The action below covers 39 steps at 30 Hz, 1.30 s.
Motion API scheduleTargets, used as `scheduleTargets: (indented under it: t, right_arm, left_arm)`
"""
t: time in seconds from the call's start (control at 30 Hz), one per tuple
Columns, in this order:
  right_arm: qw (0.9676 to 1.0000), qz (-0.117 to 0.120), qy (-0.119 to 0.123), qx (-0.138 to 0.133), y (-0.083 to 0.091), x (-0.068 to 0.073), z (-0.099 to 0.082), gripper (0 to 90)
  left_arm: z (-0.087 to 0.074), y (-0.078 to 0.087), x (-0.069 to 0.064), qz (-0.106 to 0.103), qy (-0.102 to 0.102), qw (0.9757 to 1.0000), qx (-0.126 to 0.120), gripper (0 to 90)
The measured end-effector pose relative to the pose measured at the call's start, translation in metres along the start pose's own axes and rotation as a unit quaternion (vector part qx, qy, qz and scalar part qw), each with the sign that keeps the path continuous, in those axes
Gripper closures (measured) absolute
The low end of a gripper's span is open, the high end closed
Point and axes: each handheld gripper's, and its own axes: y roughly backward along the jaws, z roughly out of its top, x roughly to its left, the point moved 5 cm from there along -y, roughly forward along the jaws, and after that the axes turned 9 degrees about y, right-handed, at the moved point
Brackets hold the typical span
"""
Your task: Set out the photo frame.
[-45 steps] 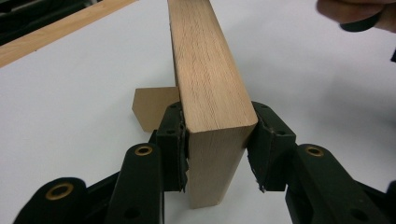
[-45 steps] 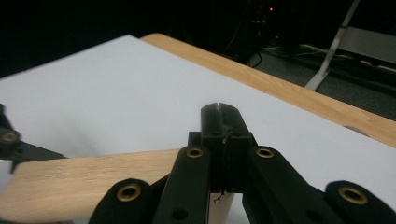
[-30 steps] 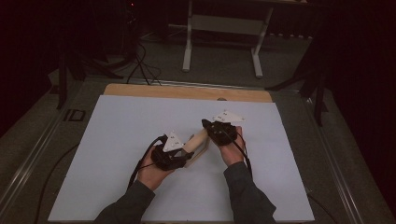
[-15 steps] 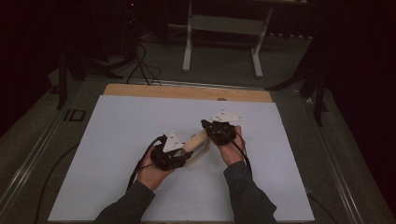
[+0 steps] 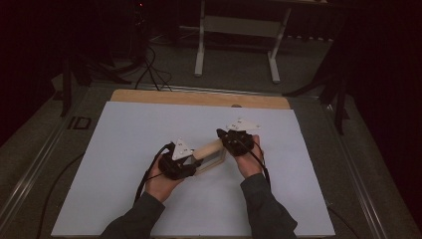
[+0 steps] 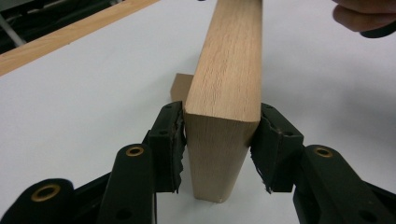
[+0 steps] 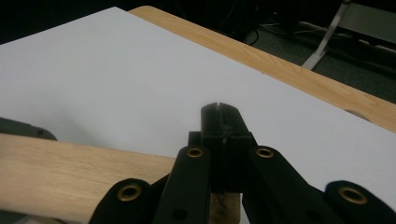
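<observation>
Table (image 5: 124, 149) first: a white sheet covers it, with a strip of bare wood along the far edge, and a wooden block (image 5: 211, 149) lies near the middle of the sheet between the person's two hands. The block is long and pale, and its long axis runs from the near left to the far right in the high view, so each end points at one gripper.

Left gripper (image 5: 185, 160) sits at the block's near-left end. In the left gripper view the block (image 6: 229, 93) runs straight away from the camera, its end face between the two black jaws. These jaws have just been opening: the pads (image 6: 175, 140) flank the end, and a thin gap shows on each side, so I judge the end released rather than clamped, with the block standing between the jaws.

Right gripper (image 5: 238, 142) is at the far-right end. In the right gripper view its jaws are pressed together, tips (image 7: 219, 121) clenched with nothing between them, and the block (image 7: 70, 172) passes crosswise beneath them. Whether they rest on the wood I cannot tell.

Both hands are about equally near; the left jaws line up with the block's length.

Writing: "ID" (image 5: 79, 123) is readable on the floor beside the table's left edge; nothing on the block.
</observation>
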Motion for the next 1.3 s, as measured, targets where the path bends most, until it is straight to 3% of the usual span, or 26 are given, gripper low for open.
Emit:
scheduleTargets:
  t: [0.37, 1.17, 1.3]
  right_arm:
    - [1.0000, 0.003, 0.004, 0.006, 0.005, 0.002, -0.001, 90.0]
    - [0.9995, 0.005, -0.003, 0.031, 0.018, 0.004, -0.003, 90.0]
    - [0.9997, 0.006, 0.002, 0.024, 0.018, 0.005, -0.006, 87.7]
  left_arm:
    - [0.000, -0.002, 0.001, 0.017, 0.001, 0.9998, -0.004, 56.4]
    - [-0.001, -0.006, 0.006, 0.034, 0.009, 0.9994, -0.003, 55.9]
    - [-0.001, -0.006, 0.006, 0.032, 0.008, 0.9994, -0.001, 55.2]
